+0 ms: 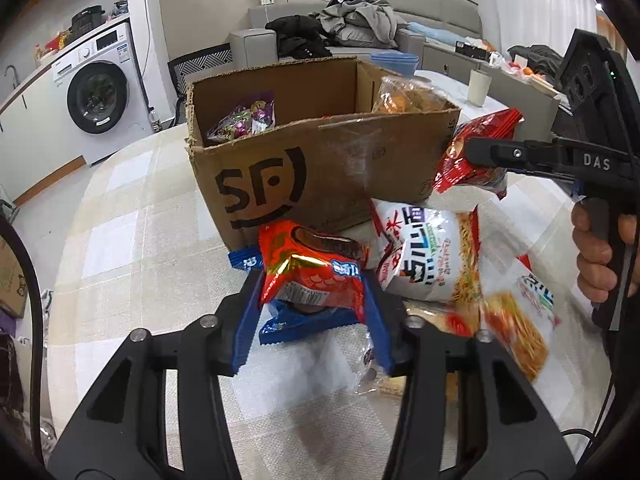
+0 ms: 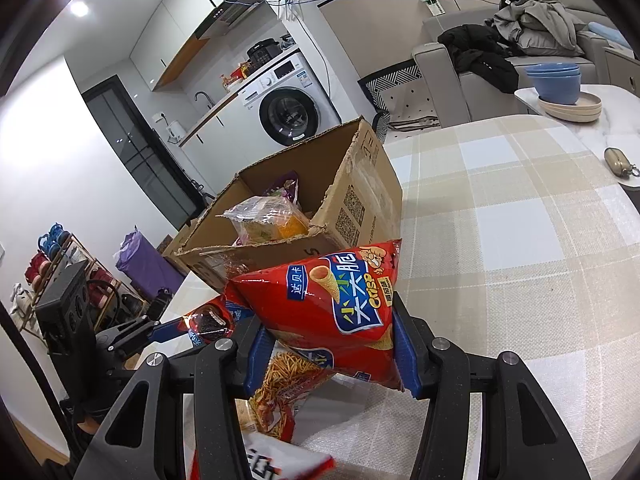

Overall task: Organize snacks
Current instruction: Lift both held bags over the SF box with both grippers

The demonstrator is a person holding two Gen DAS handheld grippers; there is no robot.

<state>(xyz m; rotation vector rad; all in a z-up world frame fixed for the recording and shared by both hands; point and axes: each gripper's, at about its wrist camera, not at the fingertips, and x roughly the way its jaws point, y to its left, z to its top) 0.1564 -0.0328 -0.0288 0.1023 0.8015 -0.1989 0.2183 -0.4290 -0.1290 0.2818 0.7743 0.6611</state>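
An open cardboard box stands on the checked tablecloth and holds a purple snack bag and a clear orange snack bag. My left gripper is shut on an orange-red cookie pack, held in front of the box. A blue pack lies under it. My right gripper is shut on a red crisp bag, held beside the box; it also shows in the left wrist view. White noodle snack bags lie on the table.
Blue bowls on plates and a small pouch sit at the table's far edge. A white cup stands behind the box. A sofa with clothes and a washing machine are beyond the table.
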